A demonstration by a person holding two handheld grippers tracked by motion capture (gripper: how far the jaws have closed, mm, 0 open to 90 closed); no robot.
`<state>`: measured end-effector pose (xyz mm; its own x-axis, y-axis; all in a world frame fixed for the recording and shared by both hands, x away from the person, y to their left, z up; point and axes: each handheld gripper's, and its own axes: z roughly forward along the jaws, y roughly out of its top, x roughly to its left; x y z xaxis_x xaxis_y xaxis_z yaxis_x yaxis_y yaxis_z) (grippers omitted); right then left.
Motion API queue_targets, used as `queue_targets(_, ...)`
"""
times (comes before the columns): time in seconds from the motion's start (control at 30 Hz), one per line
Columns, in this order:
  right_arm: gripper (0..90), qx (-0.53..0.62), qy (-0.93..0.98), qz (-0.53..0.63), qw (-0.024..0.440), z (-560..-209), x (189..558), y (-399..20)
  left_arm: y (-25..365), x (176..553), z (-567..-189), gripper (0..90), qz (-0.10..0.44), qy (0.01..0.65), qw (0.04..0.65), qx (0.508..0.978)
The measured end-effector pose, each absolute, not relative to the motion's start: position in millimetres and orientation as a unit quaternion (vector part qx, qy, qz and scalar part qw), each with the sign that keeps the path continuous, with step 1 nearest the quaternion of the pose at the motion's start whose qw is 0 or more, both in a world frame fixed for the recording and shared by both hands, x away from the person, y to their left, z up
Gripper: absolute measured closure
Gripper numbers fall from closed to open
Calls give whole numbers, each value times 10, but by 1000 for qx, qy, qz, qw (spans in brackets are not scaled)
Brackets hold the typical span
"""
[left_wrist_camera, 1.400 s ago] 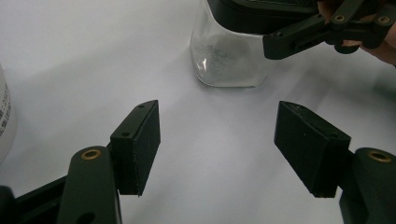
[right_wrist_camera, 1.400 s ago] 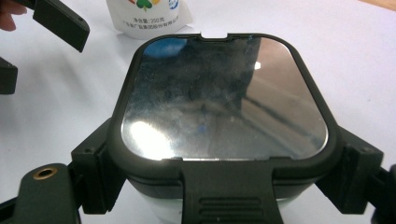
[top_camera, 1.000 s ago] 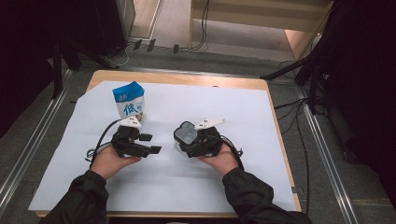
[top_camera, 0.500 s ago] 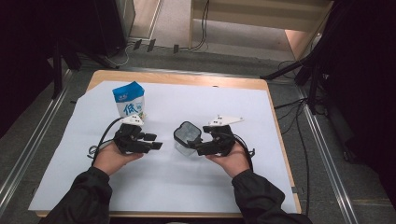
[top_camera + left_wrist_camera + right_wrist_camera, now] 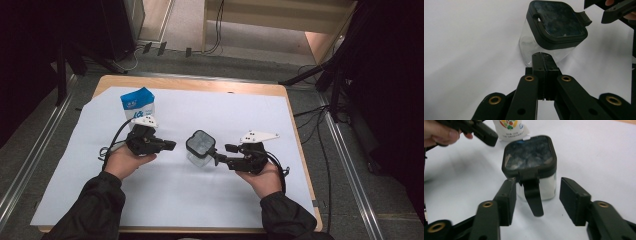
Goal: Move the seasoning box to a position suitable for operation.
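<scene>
A clear square jar [image 5: 200, 148] with a dark lid stands mid-table on white paper. Its lid latch [image 5: 532, 195] hangs open toward my right gripper [image 5: 221, 152]. The right gripper's [image 5: 537, 182] jaws have just been closing and stand partly apart on either side of the latch, their pads [image 5: 574, 198] clear of it. My left gripper [image 5: 171, 145] points at the jar [image 5: 554, 27] from the left, a short gap away. Its jaws [image 5: 543, 56] have just closed flat together with nothing between them.
A blue and white milk carton [image 5: 137, 105] stands behind the left hand, and its base shows behind the jar [image 5: 510, 128]. White paper [image 5: 300, 130] covers most of the wooden table [image 5: 200, 86]. Cables trail from both grippers.
The right gripper has drawn back to the right from the jar and its jaws have narrowed. The left gripper's jaws have gone from apart to shut. The jar has stayed in place.
</scene>
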<state>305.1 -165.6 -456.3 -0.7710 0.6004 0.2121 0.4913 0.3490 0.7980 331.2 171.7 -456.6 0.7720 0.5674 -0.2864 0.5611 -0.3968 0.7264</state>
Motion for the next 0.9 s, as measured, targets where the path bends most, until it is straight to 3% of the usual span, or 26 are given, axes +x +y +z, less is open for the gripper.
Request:
queue_targets(0.13, 725, 333, 820, 462, 54, -4609, 2994, -1705, 1664, 3455, -4555, 900, -7, 340, 434, 835)
queue_targets(0.2, 757, 330, 821, 463, 58, -4613, 2978, -1702, 1648, 3474, -4572, 900, -2, 340, 432, 835)
queue_targets(0.23, 836, 322, 823, 464, 63, -4625, 2964, -1691, 1644, 3491, -4589, 900, -8, 340, 436, 834)
queue_targets(0.3, 888, 320, 822, 466, 69, -4645, 2943, -1686, 1620, 3493, -4607, 900, -6, 337, 430, 837)
queue_targets(0.9, 900, 299, 840, 452, 32, -4921, 2954, -1413, 1460, 3496, -4730, 900, 1, 336, 429, 839)
